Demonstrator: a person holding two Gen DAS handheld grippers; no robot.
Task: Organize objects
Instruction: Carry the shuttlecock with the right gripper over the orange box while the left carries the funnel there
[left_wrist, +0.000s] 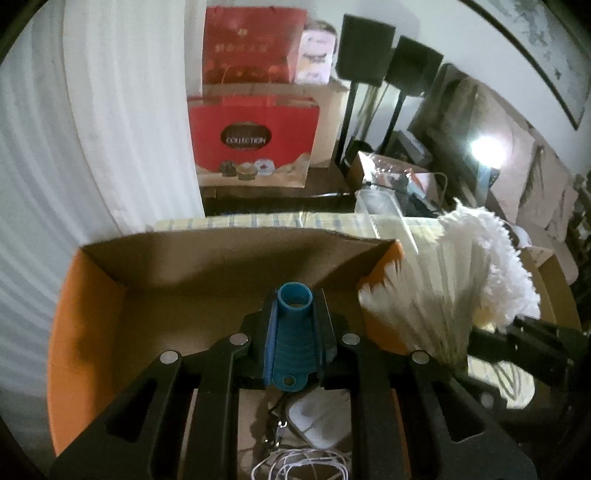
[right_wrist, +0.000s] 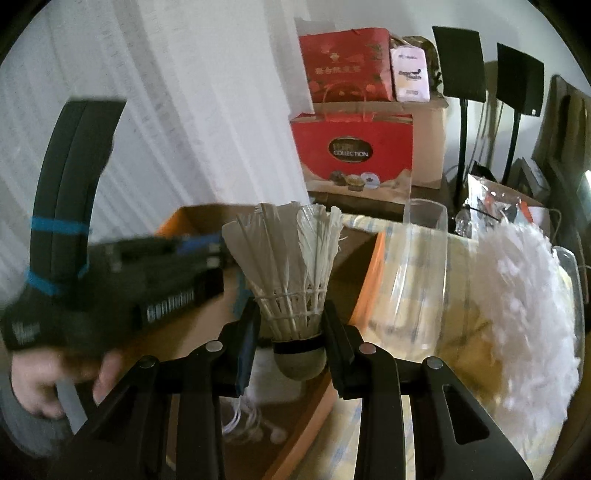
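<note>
Left wrist view is showing the left gripper (left_wrist: 293, 332) clamping a teal tube (left_wrist: 291, 325) above the cardboard box (left_wrist: 92, 295), while the right gripper (right_wrist: 290, 347) is pinching a shuttlecock (right_wrist: 291, 280).

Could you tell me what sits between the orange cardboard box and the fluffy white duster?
In the right wrist view, a clear plastic container stands between the orange box and the white duster, on the striped cloth.

Box (left_wrist: 92, 295) interior open; shuttlecock (left_wrist: 417, 310) crowds right wall.

left gripper (left_wrist: 293, 325): jaws clamped on a load, level.
right gripper (right_wrist: 290, 328): jaws clamped likewise.
left hand (right_wrist: 48, 384): wrapped around handle.
</note>
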